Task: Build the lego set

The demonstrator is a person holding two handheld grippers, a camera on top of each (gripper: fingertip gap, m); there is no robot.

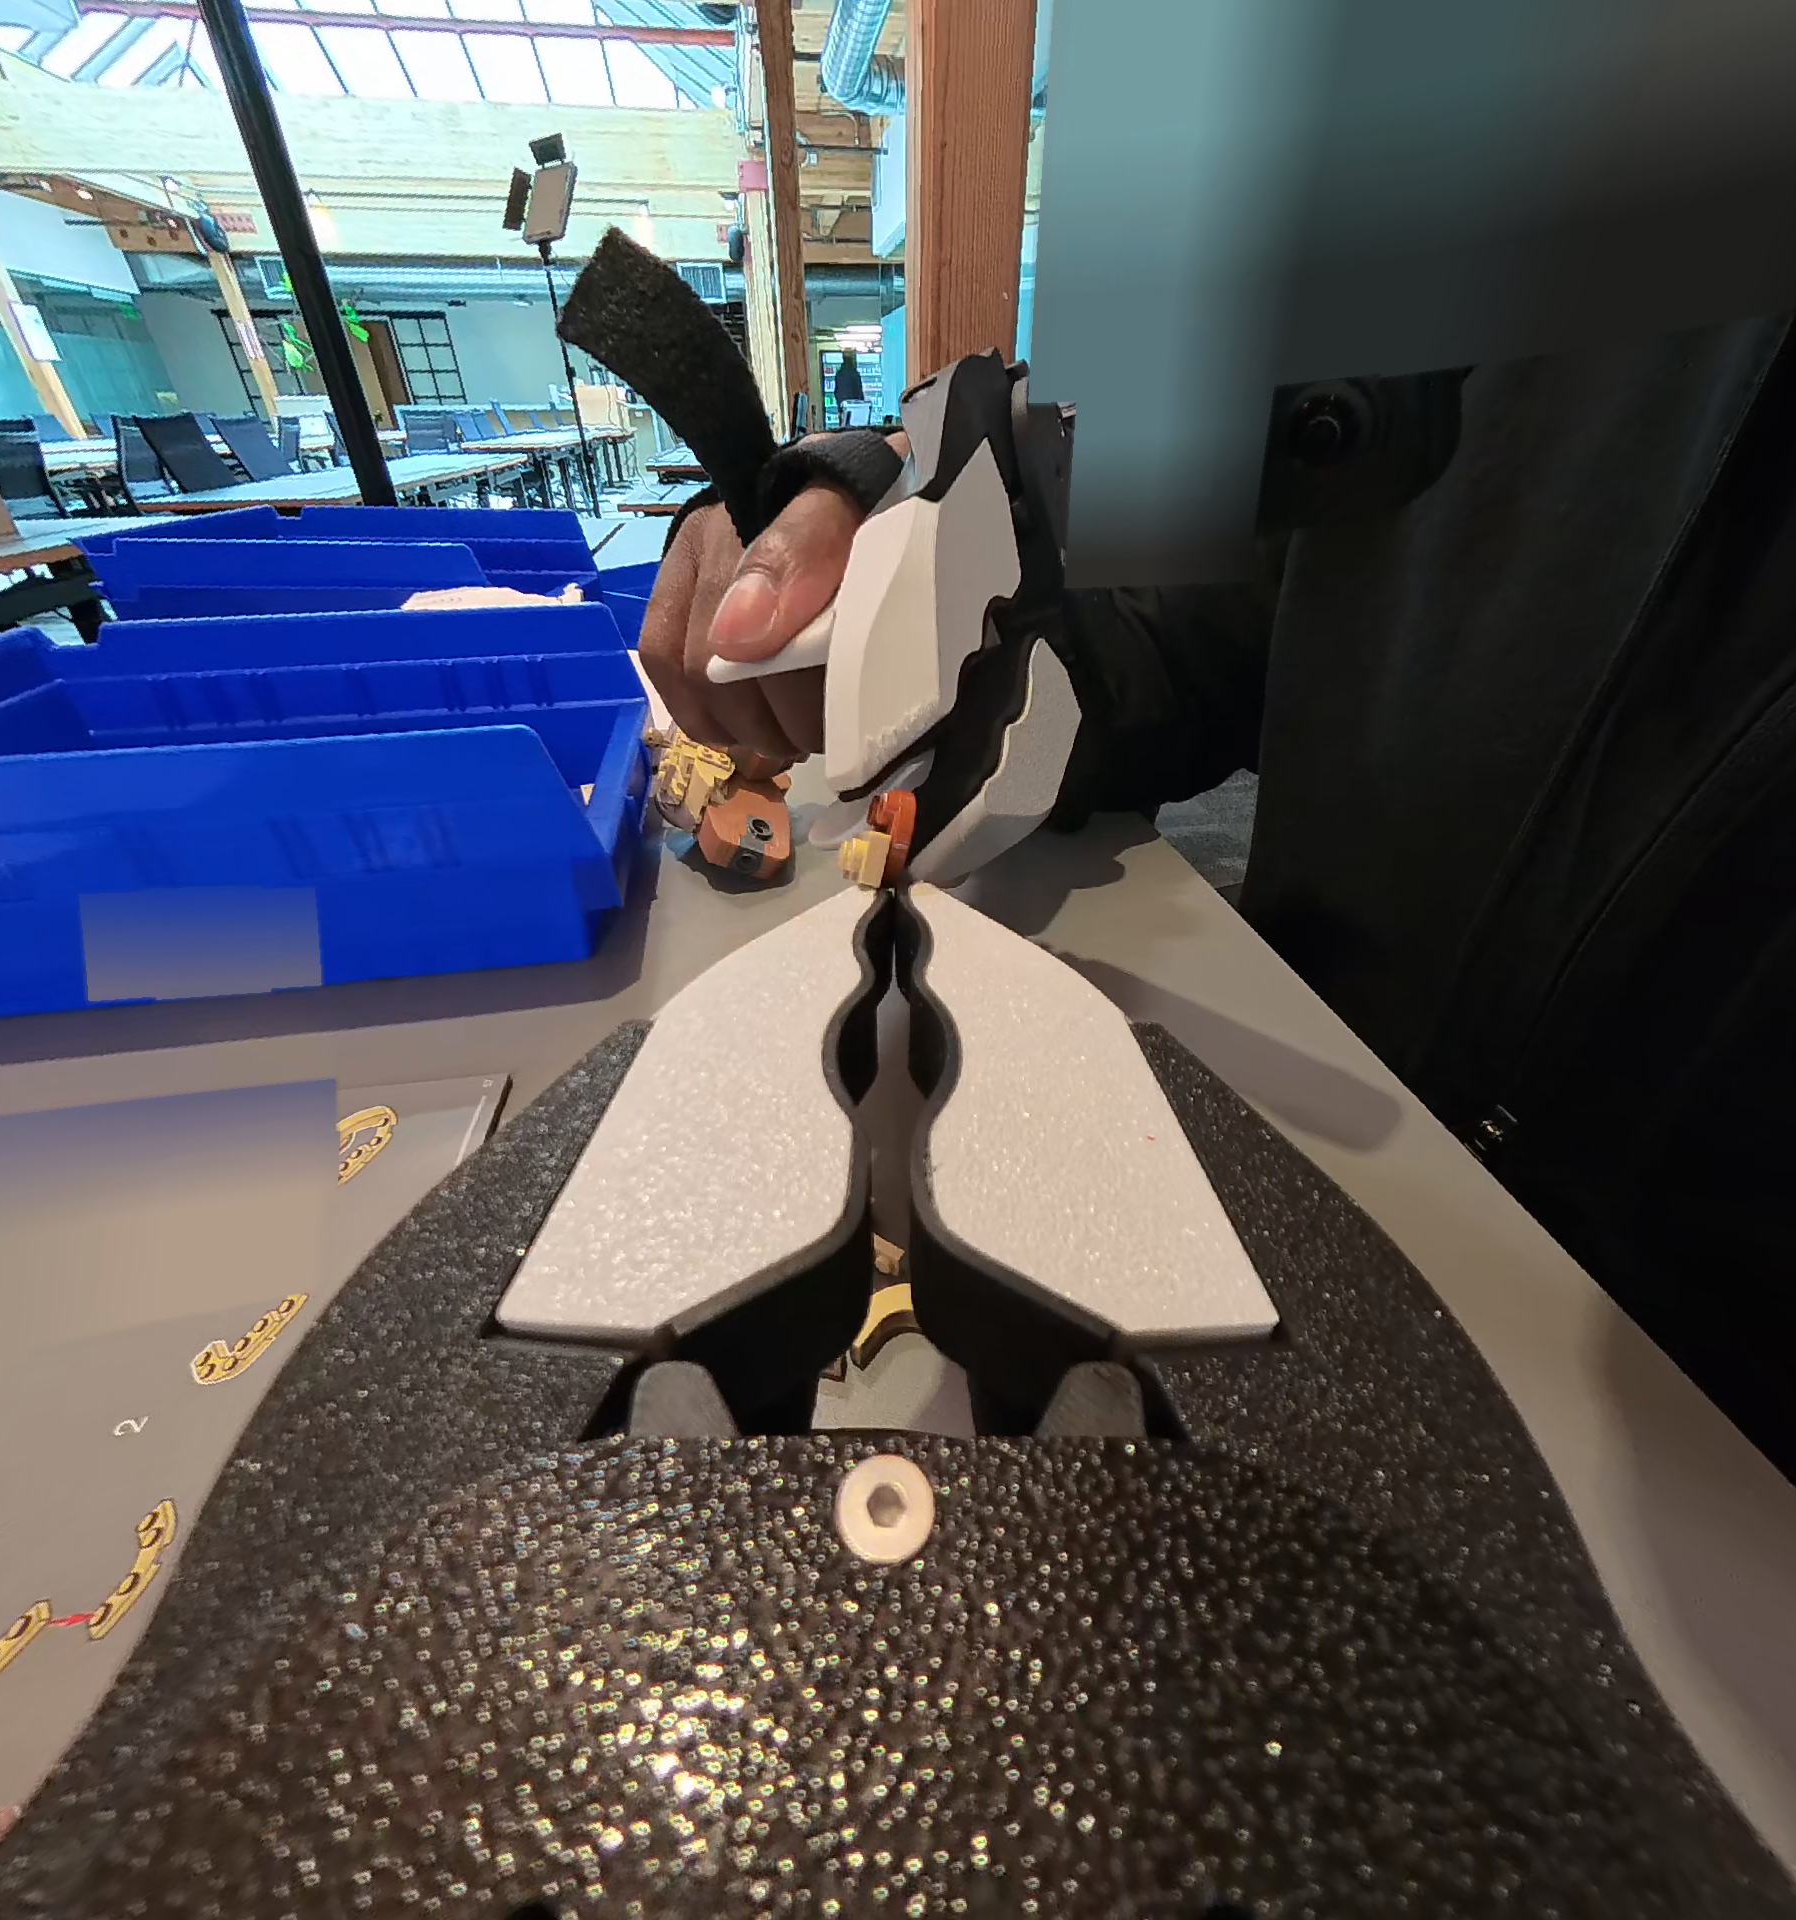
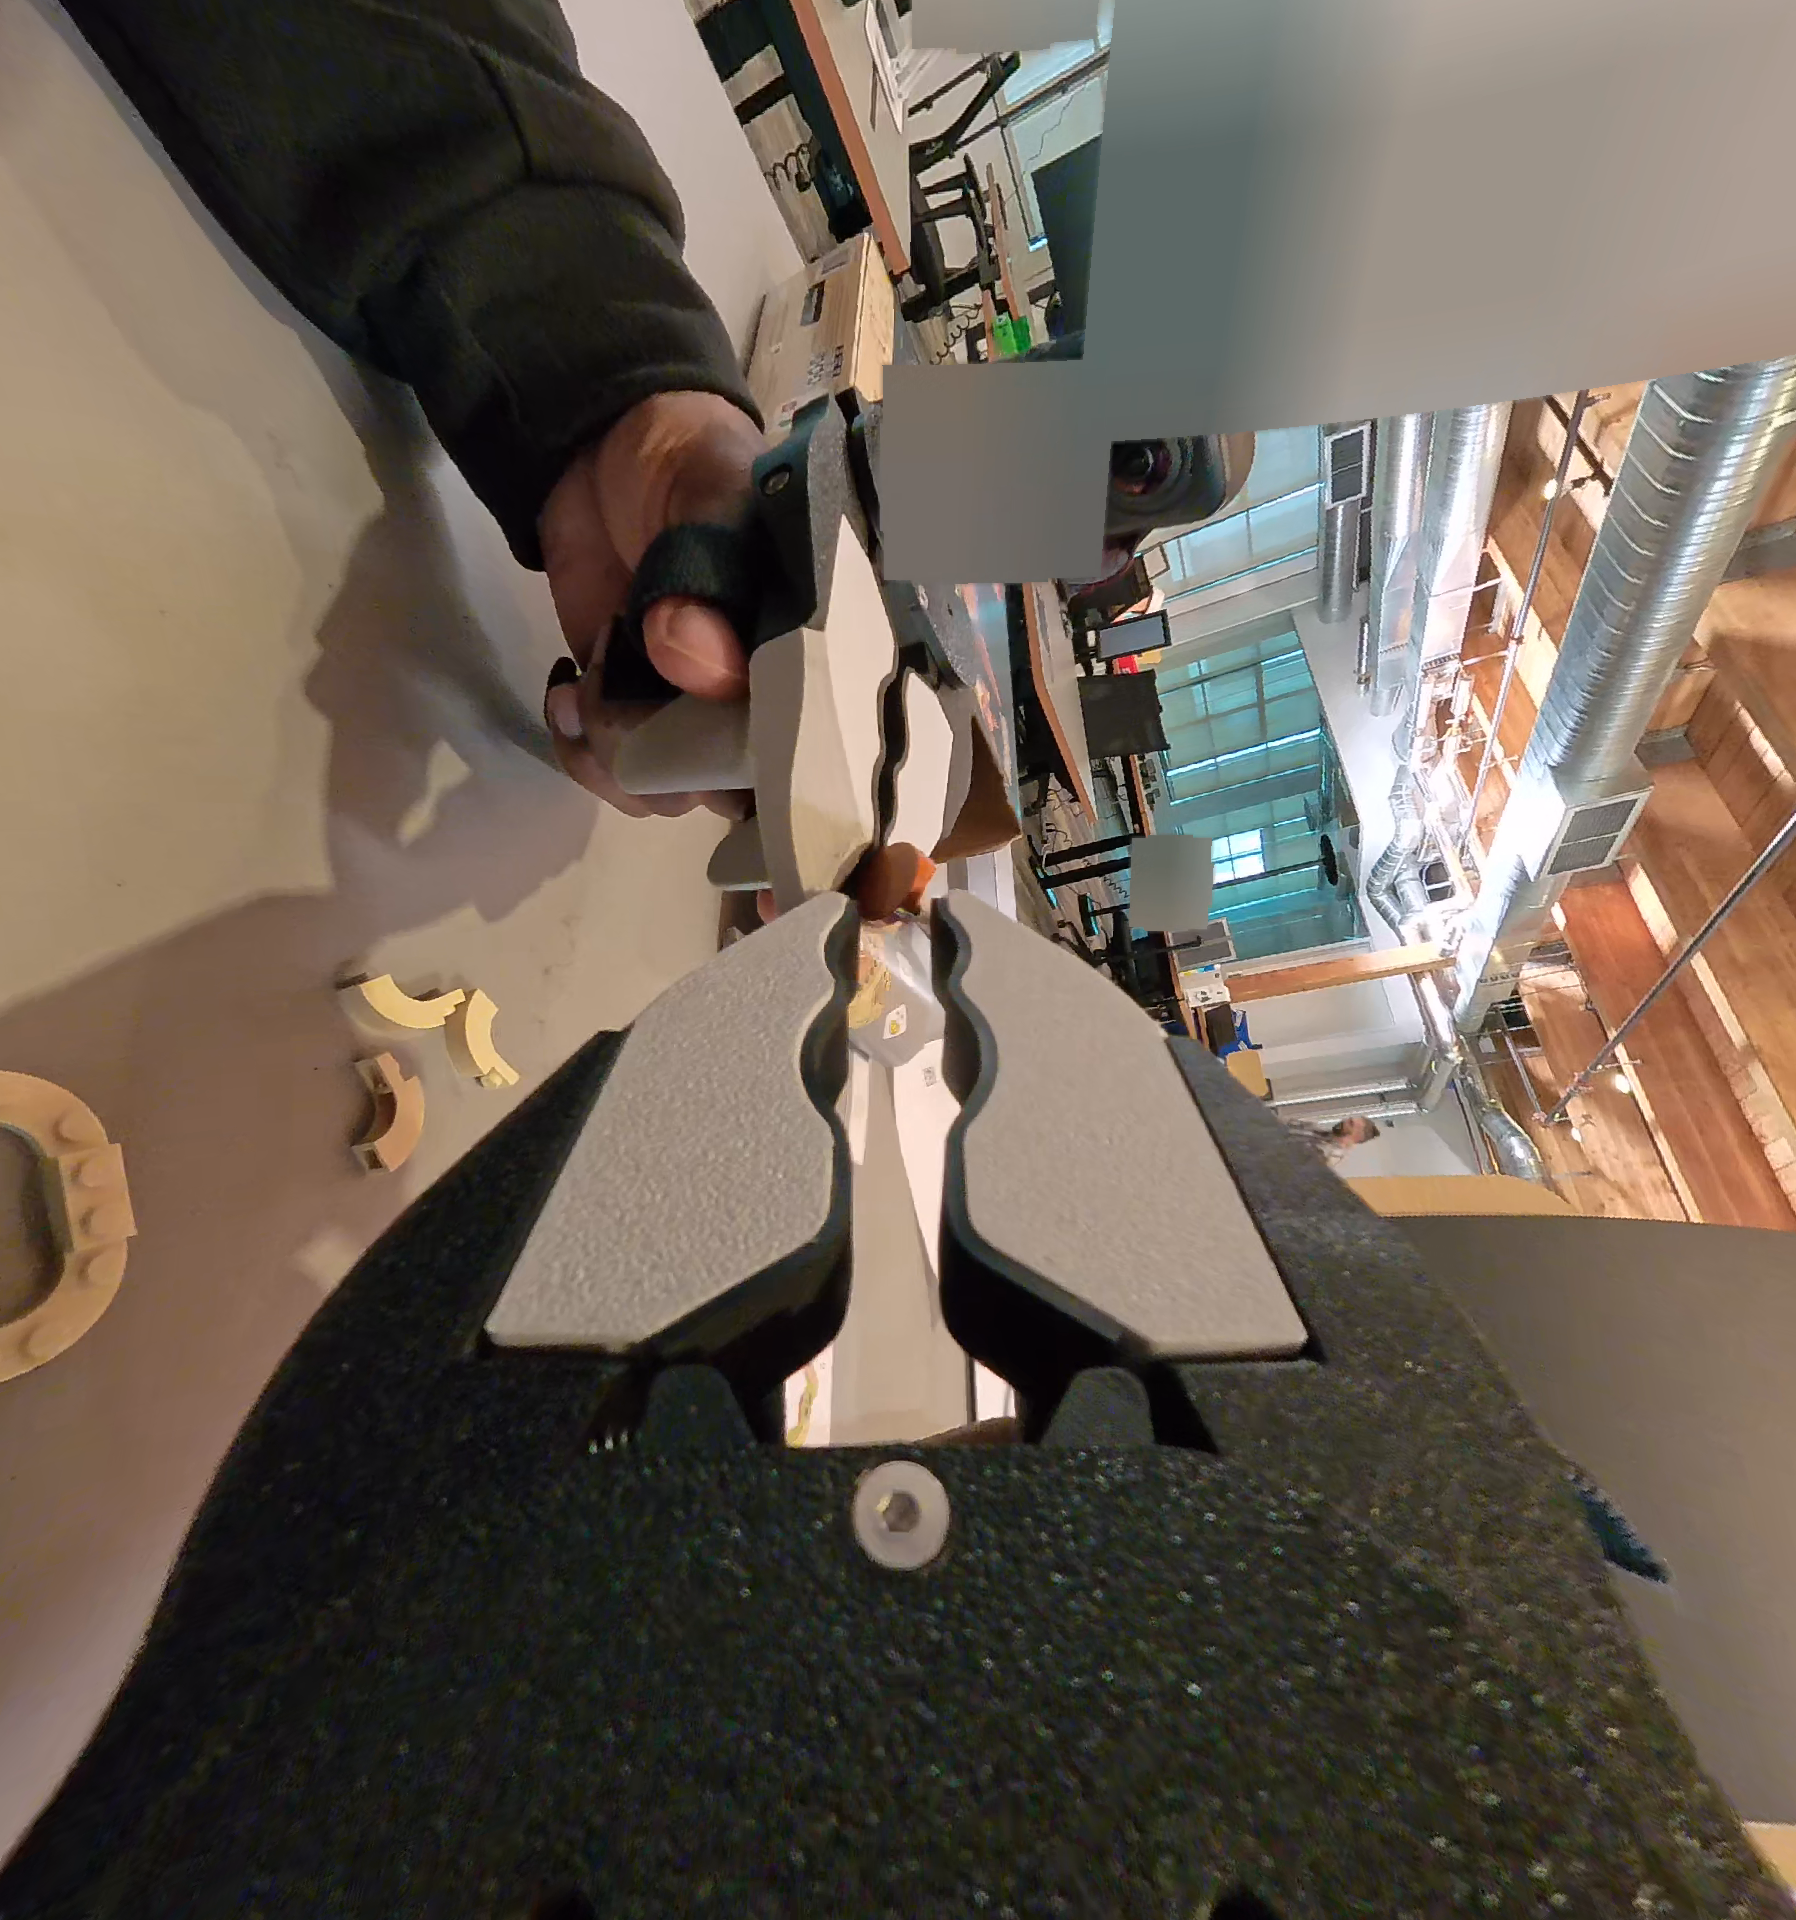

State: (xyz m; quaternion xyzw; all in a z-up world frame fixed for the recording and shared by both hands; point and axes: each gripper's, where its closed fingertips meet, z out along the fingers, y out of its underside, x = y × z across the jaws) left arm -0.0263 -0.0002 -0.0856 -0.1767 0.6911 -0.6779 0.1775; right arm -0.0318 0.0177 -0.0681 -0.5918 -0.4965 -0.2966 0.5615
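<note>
In the left wrist view my right gripper (image 1: 889, 831), held by a hand, hangs above the grey table (image 1: 1133, 997). It is shut on a small orange round piece (image 1: 896, 819) with a tan stud piece (image 1: 861, 858) stuck on its side. My left gripper (image 1: 892, 902) is shut, and its tips sit just under that piece with nothing between them. In the right wrist view the orange piece (image 2: 889, 878) sits at the tips of my right gripper (image 2: 892, 912). The left gripper (image 2: 852, 868) points at it from the far side.
Blue bins (image 1: 281, 831) stand at the left, with a brown and tan brick assembly (image 1: 733, 816) beside them. A printed sheet (image 1: 250, 1351) lies at the near left. Tan arch pieces (image 2: 426, 1013) and a tan ring (image 2: 32, 1236) lie on the table. A dark sleeve (image 2: 437, 187) reaches in. Less than 4 cm separates the two grippers' tips.
</note>
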